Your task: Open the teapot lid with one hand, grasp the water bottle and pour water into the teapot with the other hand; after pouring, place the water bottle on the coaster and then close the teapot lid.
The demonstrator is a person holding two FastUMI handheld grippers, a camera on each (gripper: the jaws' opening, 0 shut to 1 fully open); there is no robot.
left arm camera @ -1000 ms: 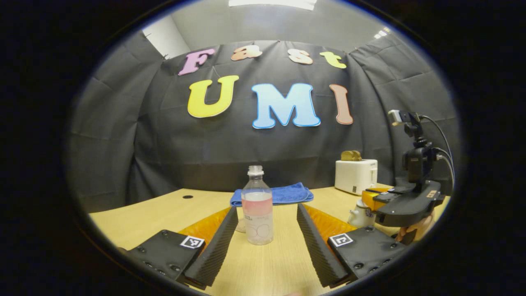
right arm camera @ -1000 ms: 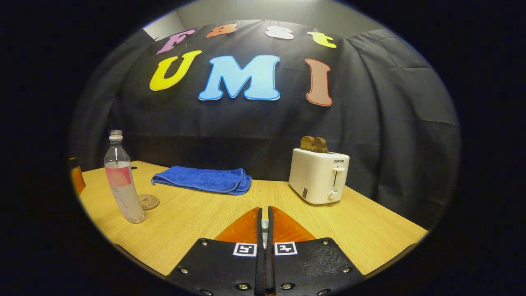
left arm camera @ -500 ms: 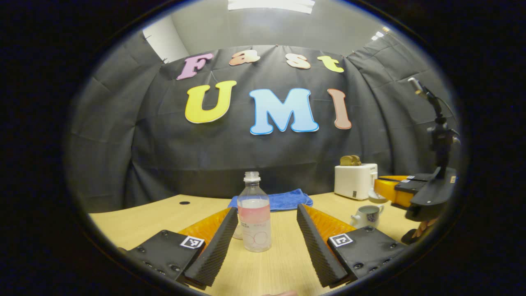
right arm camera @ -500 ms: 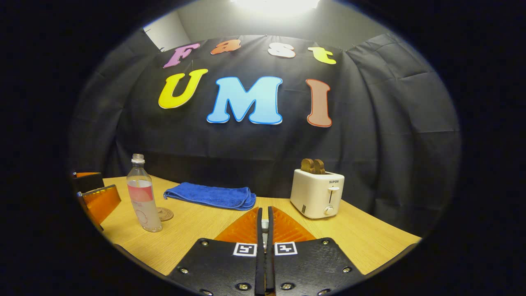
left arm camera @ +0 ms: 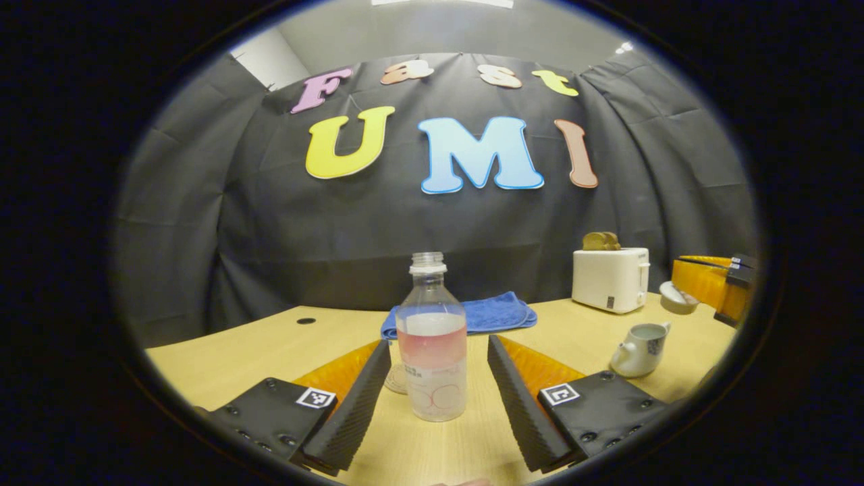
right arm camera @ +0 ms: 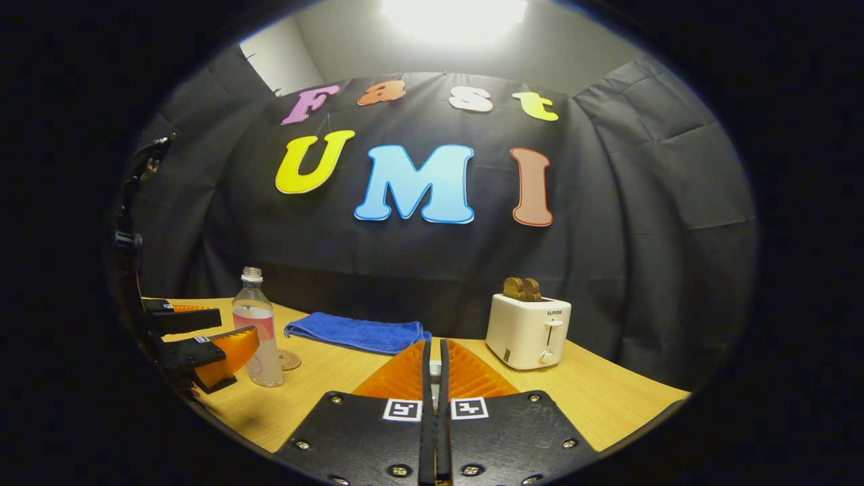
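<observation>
- Wooden surface [left arm camera: 270, 347] under a black cloth wall, and the water bottle [left arm camera: 433, 341] stands upright mid-surface, cap off.
- Left gripper [left arm camera: 439, 381] has its jaws wide, one either side of the bottle, not touching it.
- Coaster [left arm camera: 397, 379] lies just behind the bottle; a blue towel [left arm camera: 496, 314] sits farther back.
- Teapot [left arm camera: 636, 349] sits open toward the right edge, near the toaster [left arm camera: 610, 279].
- Right gripper [right arm camera: 435, 368] has its jaws pinched narrow on the lid [left arm camera: 675, 298], raised above the surface.
</observation>
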